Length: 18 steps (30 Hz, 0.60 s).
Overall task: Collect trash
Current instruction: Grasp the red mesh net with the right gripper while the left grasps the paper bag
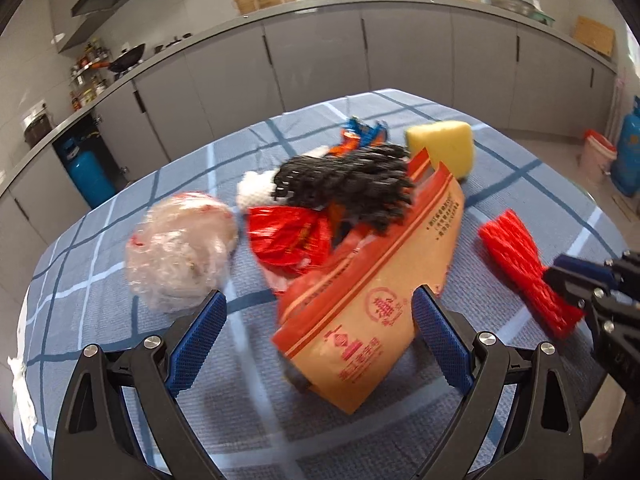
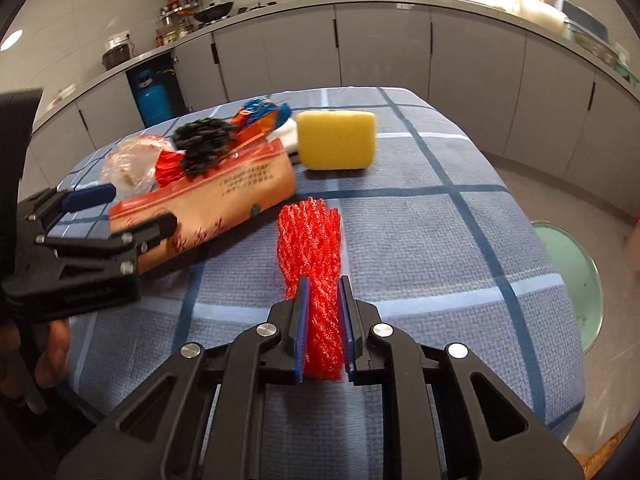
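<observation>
From the left wrist camera, the left gripper (image 1: pixel 320 320) hangs over a table with a blue checked cloth (image 1: pixel 400 116), its jaws spread wide and gripping nothing. Between the fingers lies the near end of a brown and red paper bag (image 1: pixel 372 300). On and behind the bag sit a black net (image 1: pixel 352 188), a red wrapper (image 1: pixel 288 236) and a blue and orange wrapper (image 1: pixel 360 134). A crumpled clear plastic bag (image 1: pixel 180 250) lies to the left, a yellow sponge (image 1: pixel 442 146) at the back. At the right edge the right gripper (image 1: pixel 560 280) is clenched on a red foam net (image 1: pixel 520 260).

From the right wrist camera, the right gripper (image 2: pixel 324 320) squeezes the near end of the red foam net (image 2: pixel 310 236), which lies on the cloth (image 2: pixel 440 240) just beside the paper bag (image 2: pixel 208 208). The sponge (image 2: pixel 338 140) sits beyond. The left gripper (image 2: pixel 132 216), spread wide, hovers at the left, a hand (image 2: pixel 48 352) below it.
</observation>
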Each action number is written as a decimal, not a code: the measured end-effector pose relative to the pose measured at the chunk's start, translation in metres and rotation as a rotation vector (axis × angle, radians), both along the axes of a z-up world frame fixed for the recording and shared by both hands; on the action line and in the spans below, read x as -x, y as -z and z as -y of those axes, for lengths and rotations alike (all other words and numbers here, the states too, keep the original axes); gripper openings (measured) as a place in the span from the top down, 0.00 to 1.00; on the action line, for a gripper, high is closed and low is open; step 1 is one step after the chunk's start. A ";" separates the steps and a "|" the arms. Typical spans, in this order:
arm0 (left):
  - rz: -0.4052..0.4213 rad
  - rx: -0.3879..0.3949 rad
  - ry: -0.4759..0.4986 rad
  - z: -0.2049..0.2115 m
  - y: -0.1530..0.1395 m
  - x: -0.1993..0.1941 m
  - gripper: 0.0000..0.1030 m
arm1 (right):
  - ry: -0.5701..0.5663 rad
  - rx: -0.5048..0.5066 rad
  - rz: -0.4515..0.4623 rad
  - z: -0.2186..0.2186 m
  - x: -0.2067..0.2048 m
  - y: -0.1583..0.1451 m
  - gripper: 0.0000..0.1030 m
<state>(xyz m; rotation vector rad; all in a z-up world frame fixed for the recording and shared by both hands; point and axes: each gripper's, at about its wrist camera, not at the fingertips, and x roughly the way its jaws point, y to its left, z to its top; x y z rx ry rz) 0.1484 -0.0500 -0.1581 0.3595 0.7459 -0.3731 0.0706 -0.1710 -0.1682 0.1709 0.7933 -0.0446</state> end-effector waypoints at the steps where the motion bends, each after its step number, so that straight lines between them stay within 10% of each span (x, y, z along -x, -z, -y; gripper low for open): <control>1: -0.008 -0.001 0.009 0.002 0.002 0.001 0.10 | 0.003 -0.005 0.001 0.001 0.000 0.000 0.72; 4: -0.022 -0.012 0.020 0.007 0.007 0.003 0.12 | -0.002 -0.023 -0.007 0.001 -0.002 0.004 0.55; 8: -0.040 -0.003 0.049 0.006 0.007 0.007 0.40 | -0.029 -0.087 -0.010 0.002 -0.002 0.006 0.78; 18: 0.001 -0.003 0.113 0.002 -0.005 0.029 0.68 | -0.004 -0.079 0.052 0.011 0.013 -0.011 0.86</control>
